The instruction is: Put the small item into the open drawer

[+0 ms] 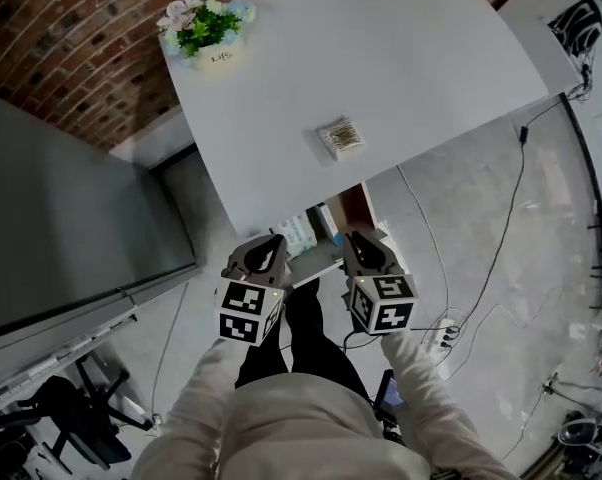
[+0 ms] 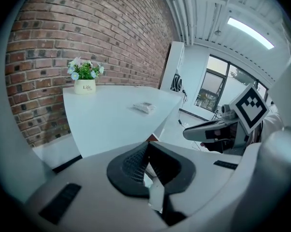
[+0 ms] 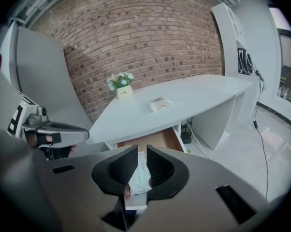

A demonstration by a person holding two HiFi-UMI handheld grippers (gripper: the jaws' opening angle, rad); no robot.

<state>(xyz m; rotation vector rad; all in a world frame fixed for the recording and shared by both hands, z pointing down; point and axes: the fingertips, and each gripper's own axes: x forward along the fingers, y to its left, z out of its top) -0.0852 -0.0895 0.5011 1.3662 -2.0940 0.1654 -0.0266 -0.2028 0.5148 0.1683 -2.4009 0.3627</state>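
Observation:
The small item, a clear packet point(image 1: 340, 137) of pale contents, lies on the white desk point(image 1: 281, 118) near its front edge; both gripper views show the packet point(image 2: 144, 107) point(image 3: 159, 104) well ahead of the jaws. Below the desk edge the drawer point(image 1: 355, 208) stands open, its brown bottom point(image 3: 155, 140) partly covered by papers. My left gripper point(image 1: 274, 243) point(image 2: 148, 146) hovers over the drawer's left side, its jaws meeting at the tips and holding nothing. Over the right side, my right gripper point(image 1: 359, 240) point(image 3: 141, 151) shows a narrow gap between its jaws, with nothing in it.
A flower pot point(image 1: 205, 28) stands at the desk's far left corner by the brick wall. A tall grey cabinet point(image 1: 61, 228) stands to the left. Cables point(image 1: 481, 278) trail over the floor to the right, and an office chair point(image 1: 71, 408) sits at lower left.

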